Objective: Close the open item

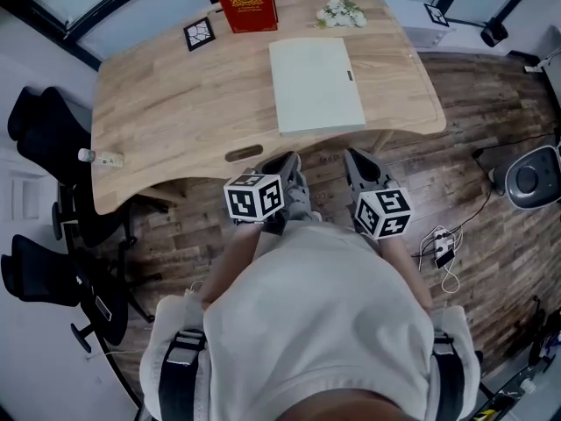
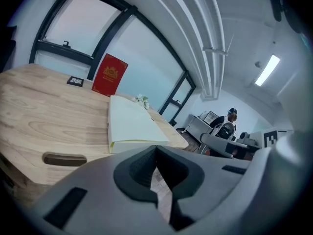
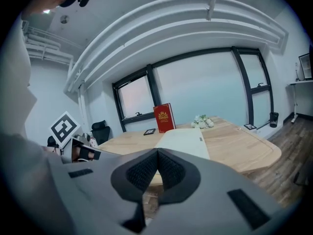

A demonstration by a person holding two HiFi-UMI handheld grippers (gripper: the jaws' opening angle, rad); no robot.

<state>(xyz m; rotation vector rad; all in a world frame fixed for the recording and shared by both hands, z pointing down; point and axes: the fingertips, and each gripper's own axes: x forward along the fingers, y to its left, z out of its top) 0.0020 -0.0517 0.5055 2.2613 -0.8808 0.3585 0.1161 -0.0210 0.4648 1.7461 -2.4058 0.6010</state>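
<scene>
Folder [image 1: 316, 84] already lies flat and shut (done, I judge); left gripper [image 2: 156, 151] and right gripper [image 3: 157, 153] are both clamped together, empty.

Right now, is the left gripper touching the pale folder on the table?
Apart. The head view shows the left gripper at the near edge of the table, bare wood between it and the pale folder.

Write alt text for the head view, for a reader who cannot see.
A pale green folder lies closed on a wooden table, seen from above. The left gripper and right gripper, both shut, hover by its front edge; a red book stands at the back.
</scene>
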